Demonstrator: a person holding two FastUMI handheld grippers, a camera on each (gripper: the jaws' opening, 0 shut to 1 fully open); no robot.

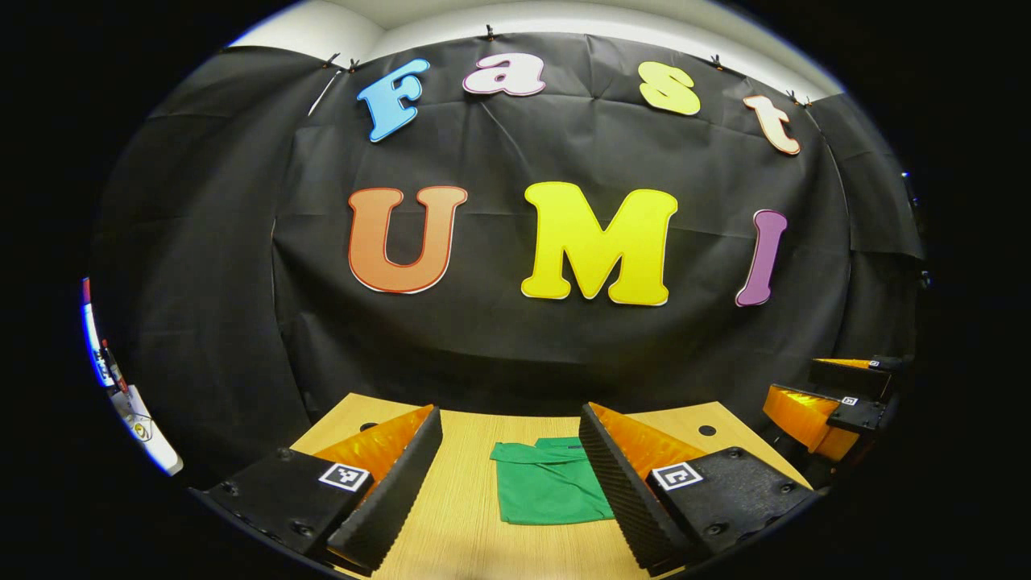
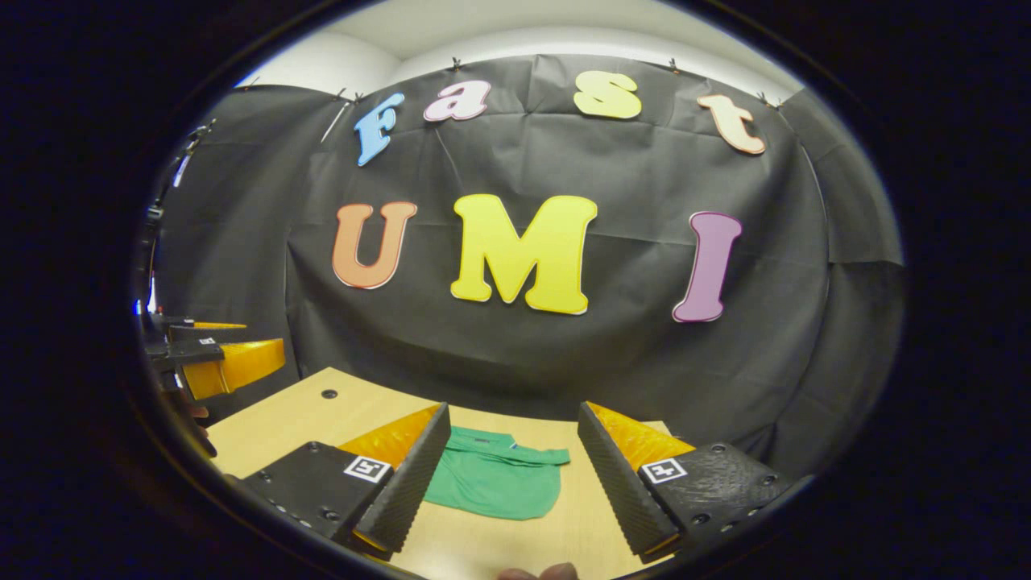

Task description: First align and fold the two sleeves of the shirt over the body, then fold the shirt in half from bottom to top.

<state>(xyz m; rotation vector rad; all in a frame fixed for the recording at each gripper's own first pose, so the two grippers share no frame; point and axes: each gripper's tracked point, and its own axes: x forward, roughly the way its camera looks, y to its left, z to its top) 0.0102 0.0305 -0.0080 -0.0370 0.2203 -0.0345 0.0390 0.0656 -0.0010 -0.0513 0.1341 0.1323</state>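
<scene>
Lying folded on the table [image 1: 467, 532], shirt [image 1: 548, 487]; both claws spread

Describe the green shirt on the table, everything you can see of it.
The green shirt is soft cloth folded into a compact, roughly rectangular bundle, with a sleeve or collar layer lying across its far edge. It lies flat on the wooden table, near the middle. Both grippers hover open short of it, and nothing touches it.

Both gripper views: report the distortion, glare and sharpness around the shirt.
Left gripper view: fisheye bows the wooden table; the green shirt is sharp and evenly lit, without glare. Right gripper view: same bowing, shirt crisp, table free of hard shadows; a blurred fingertip intrudes at the bottom edge.
</scene>
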